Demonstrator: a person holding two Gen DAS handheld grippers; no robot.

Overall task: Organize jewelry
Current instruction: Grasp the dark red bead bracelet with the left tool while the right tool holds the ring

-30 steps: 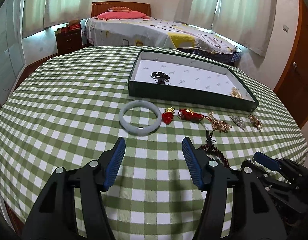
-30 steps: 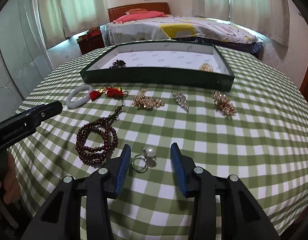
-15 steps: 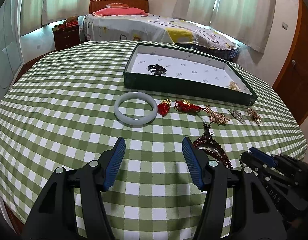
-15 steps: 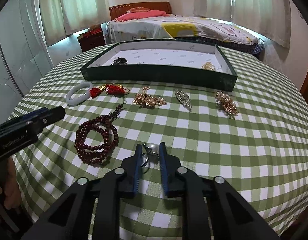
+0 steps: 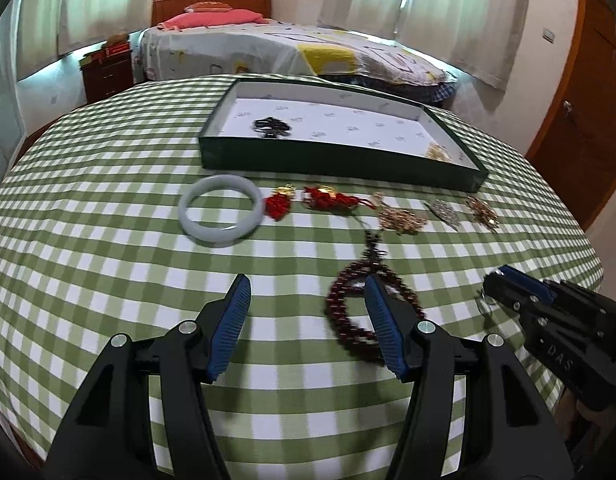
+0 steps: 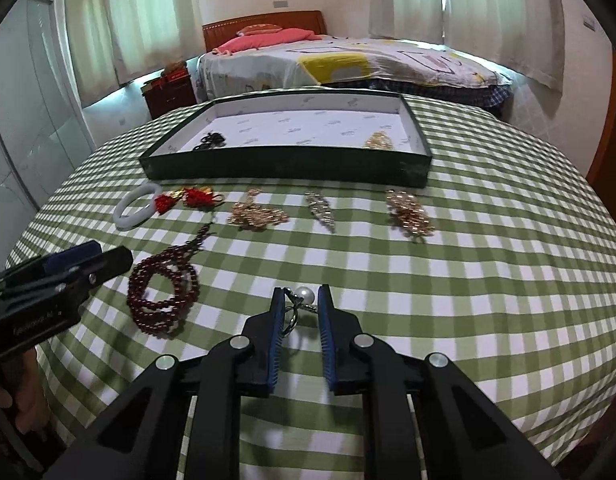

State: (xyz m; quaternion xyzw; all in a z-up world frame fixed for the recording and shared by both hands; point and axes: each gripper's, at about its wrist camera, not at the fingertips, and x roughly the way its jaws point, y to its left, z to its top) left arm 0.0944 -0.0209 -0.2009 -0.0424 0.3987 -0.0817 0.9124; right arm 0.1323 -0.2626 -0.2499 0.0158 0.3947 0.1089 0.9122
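The right gripper has its fingers drawn in narrow around the ring, a thin silver band topped with a round pearl, which sits between the blue pads at the near middle of the table; whether it is lifted clear of the cloth I cannot tell. The hold looks risky: the band seems to lie against the left pad only, with a gap to the right one, so a lift from here could let it tip, slip out and roll across the cloth or off the near edge. The left gripper hangs with fingers wide and empty, over the near left of the table, its right finger overlapping the beads, a coiled dark red strand; a careless dip there could drag them. Farther off lies a row: a pale bangle at left, red knots, then gold and silver pieces to the right. Farthest, the green tray holds a dark piece at left and a gold one at right, with plenty of white floor left for the ring
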